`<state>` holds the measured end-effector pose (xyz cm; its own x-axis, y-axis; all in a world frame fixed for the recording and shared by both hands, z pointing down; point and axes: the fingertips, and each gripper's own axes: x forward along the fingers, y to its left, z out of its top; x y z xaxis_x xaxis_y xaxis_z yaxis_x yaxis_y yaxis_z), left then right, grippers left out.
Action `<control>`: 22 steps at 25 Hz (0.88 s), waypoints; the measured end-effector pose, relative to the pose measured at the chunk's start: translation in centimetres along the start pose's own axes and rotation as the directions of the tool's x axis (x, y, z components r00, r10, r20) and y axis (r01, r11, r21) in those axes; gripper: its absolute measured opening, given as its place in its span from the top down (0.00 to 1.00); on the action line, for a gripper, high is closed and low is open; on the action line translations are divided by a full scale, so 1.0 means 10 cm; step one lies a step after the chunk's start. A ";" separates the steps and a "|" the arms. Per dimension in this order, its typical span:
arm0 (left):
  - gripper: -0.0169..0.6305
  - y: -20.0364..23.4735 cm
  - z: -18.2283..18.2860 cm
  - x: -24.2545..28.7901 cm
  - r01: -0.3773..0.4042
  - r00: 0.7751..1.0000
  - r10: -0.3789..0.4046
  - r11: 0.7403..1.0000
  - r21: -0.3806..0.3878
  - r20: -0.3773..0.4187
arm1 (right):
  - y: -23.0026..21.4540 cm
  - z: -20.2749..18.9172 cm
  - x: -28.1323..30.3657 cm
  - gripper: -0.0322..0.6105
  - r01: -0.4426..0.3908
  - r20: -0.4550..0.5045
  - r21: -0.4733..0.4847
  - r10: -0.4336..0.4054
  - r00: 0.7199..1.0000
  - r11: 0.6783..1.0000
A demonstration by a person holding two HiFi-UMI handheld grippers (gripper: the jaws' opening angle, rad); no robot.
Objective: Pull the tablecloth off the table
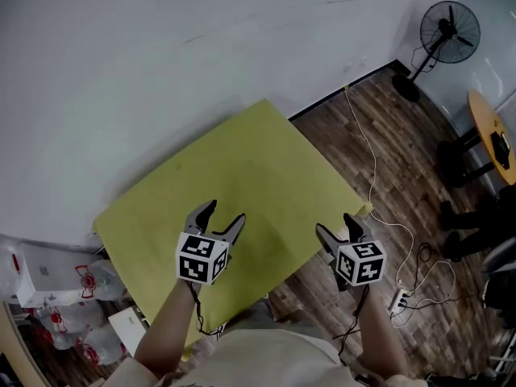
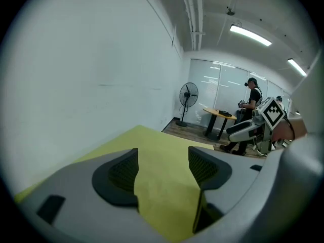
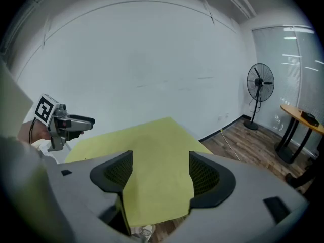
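The tablecloth (image 1: 242,168) was the largest thing in the head view. It was a yellow-green square spread flat over the tabletop and turned like a diamond across the middle of the frame, with one corner pointing to the upper centre and another at centre right, near the white cable on the wood floor (image 1: 387,151). Its near edge ran from the lower left up to that right-hand corner, and the person stood just below that edge.

Both grippers hung over the near side of the cloth, pointing up the frame and away from the person. The left gripper (image 1: 226,214) sat left of centre, over the cloth and well inside the edge. In its own view the left gripper (image 2: 162,168) had its jaws spread, with only flat cloth (image 2: 157,151) showing in the gap and nothing pinched.

The right gripper (image 1: 334,224) was at centre right, close to the edge and nearer the right-hand corner. Its own view showed the right gripper (image 3: 157,173) with its jaws likewise spread and empty. The cloth (image 3: 152,151) filled the gap between them, and its edge and a strip of floor showed just beneath.

So the hem lay below and slightly behind both grippers. The right one probably had the shorter way down to it, and any pull would run toward the bottom of the frame.
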<state>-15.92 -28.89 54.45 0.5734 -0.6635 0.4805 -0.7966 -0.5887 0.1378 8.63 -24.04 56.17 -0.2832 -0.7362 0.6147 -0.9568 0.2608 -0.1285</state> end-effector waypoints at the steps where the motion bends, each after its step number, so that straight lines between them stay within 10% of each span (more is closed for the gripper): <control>1: 0.50 0.04 -0.05 0.09 0.005 1.000 -0.005 1.000 -0.011 -0.016 | -0.04 -0.02 0.07 0.40 0.006 -0.011 0.003 -0.006 1.000 1.000; 22: 0.48 0.16 -1.17 1.17 -0.027 0.953 0.020 0.999 -0.018 -0.303 | -0.78 -0.73 1.14 0.38 0.012 -0.181 0.012 -0.010 0.983 1.000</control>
<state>-12.76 -32.20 70.43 0.4727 -0.5043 0.7226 -0.8148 -0.5624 0.1405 13.34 -29.93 69.86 -0.2573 -0.6131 0.7469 -0.9609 0.2443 -0.1305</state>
